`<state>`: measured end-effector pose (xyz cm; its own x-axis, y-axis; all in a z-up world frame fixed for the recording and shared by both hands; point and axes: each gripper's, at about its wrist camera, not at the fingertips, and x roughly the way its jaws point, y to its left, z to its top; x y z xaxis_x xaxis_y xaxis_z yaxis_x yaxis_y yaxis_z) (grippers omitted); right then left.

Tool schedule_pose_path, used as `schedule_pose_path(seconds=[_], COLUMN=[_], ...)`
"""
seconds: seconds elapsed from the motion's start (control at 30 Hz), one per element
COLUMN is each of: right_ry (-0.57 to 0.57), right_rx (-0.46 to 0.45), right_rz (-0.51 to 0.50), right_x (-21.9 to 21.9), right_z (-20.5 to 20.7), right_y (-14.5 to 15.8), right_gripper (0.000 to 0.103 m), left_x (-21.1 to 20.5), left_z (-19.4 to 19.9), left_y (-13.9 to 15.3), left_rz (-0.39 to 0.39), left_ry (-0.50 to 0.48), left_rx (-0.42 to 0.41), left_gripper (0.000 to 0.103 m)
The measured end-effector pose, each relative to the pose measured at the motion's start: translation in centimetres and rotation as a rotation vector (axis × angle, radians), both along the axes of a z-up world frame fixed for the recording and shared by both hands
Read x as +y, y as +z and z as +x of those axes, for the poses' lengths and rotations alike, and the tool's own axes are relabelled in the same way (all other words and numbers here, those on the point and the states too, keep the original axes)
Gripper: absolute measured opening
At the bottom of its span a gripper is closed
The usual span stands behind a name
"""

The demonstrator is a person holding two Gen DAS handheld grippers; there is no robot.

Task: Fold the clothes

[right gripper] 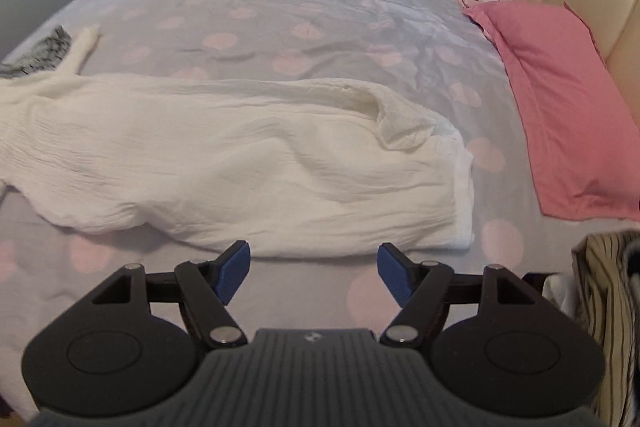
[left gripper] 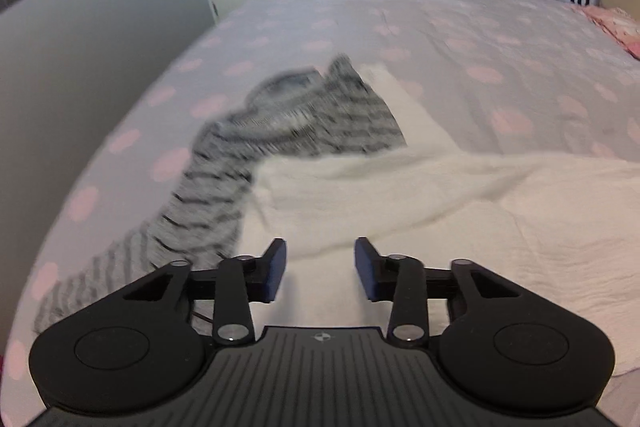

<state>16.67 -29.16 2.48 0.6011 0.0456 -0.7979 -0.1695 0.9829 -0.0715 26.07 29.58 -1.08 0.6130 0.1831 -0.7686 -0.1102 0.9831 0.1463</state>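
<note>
The white garment (right gripper: pixel 240 155) lies flat across the middle of the frame, just beyond our right gripper (right gripper: pixel 314 275), which stands wide open and empty. Our left gripper (left gripper: pixel 320 269), half open, holds nothing above the cloth; a striped garment (left gripper: pixel 224 183) lies farther, upper left.

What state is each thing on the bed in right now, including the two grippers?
white garment: spread lengthwise on the bed, wrinkled, not held.
striped garment: crumpled, its near edge under the white garment's end.
pink pillow: lying flat by the headboard.
left gripper: open, nothing between its pads, above the white garment.
right gripper: open, empty, over bare bedsheet.
</note>
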Motion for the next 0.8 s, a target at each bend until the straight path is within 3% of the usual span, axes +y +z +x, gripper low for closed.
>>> schedule_pose_path(seconds=[0.1, 0.2, 0.3, 0.4, 0.63, 0.8], right_ry=[-0.027, -0.104, -0.204, -0.337, -0.715, -0.782], right_rx=[-0.027, 0.003, 0.027, 0.025, 0.049, 0.070], right_rz=[-0.040, -0.044, -0.008, 0.098, 0.443, 0.542], right_x=[-0.6, -2.4, -5.1, -8.4, -15.4, -16.0], right_z=[-0.8, 0.1, 1.2, 2.9, 6.0, 8.0], right_y=[-0.3, -1.8, -3.2, -4.3, -9.0, -11.9], right_gripper=[0.073, 0.073, 0.073, 0.073, 0.073, 0.073], left_x=[-0.7, -0.8, -0.6, -1.0, -2.3, -1.9], left_z=[0.9, 1.6, 1.4, 0.9, 1.2, 1.3], left_y=[-1.6, -2.6, -2.2, -1.7, -2.5, -2.9], left_rz=[0.045, 0.106, 0.126, 0.139, 0.210, 0.219], left_ry=[0.002, 0.052, 0.102, 0.094, 0.052, 0.065], left_rx=[0.039, 0.058, 0.021, -0.009, 0.023, 0.029], left_gripper=[0.032, 0.034, 0.041, 0.047, 0.047, 0.047])
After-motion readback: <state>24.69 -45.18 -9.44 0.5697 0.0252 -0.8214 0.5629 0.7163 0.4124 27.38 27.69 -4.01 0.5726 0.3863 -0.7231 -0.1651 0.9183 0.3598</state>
